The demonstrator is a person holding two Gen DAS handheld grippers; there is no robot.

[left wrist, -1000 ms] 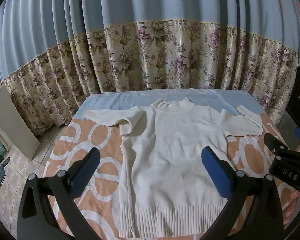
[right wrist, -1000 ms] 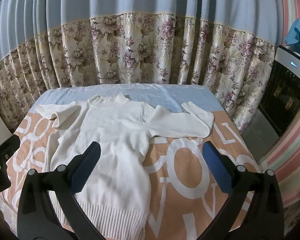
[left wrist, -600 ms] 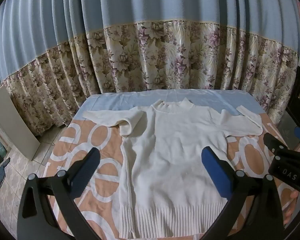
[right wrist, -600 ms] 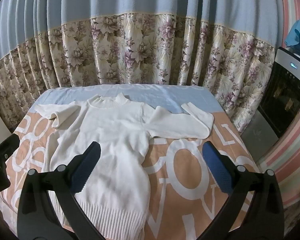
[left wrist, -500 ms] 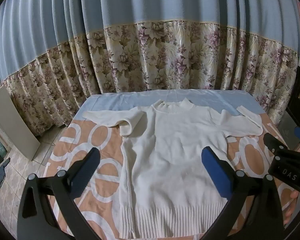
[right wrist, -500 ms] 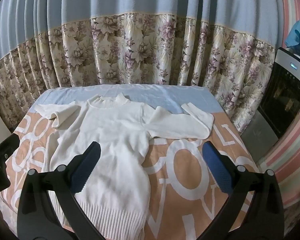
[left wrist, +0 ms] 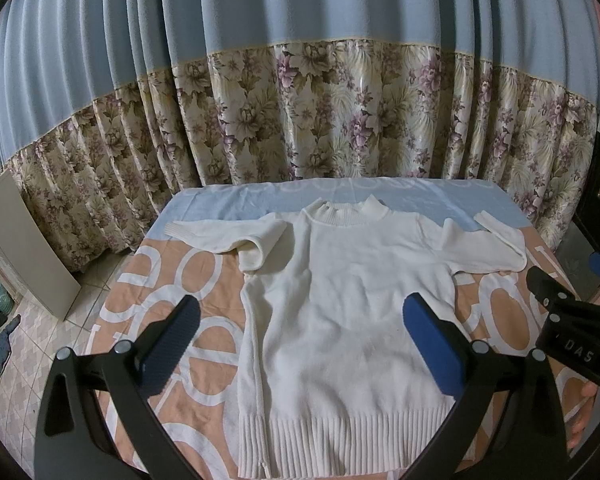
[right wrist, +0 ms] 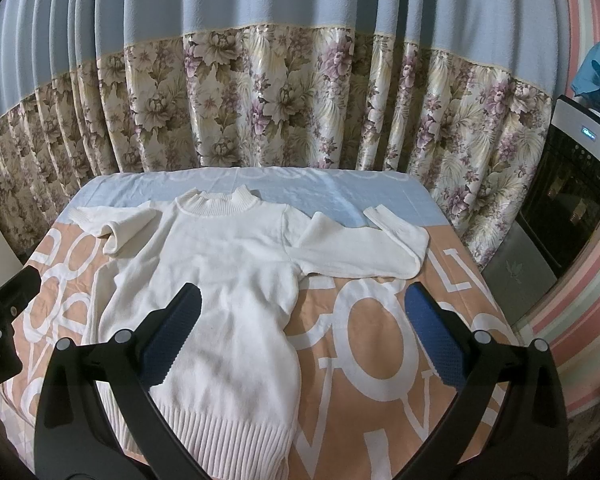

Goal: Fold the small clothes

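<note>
A cream knit sweater (left wrist: 340,320) lies flat, collar away from me, on a table with an orange and white cloth (left wrist: 164,304). Its left sleeve (left wrist: 236,236) is partly folded in; its right sleeve (right wrist: 364,248) lies bent outward. My left gripper (left wrist: 304,344) is open and empty, held above the sweater's lower body. My right gripper (right wrist: 304,340) is open and empty, above the sweater's right edge and the cloth (right wrist: 380,340). The sweater also shows in the right wrist view (right wrist: 228,280).
A blue and floral curtain (left wrist: 300,120) hangs behind the table. A white board (left wrist: 24,248) leans at the left over a tiled floor. A dark appliance (right wrist: 572,200) stands at the right. The far strip of the table is light blue (right wrist: 320,190).
</note>
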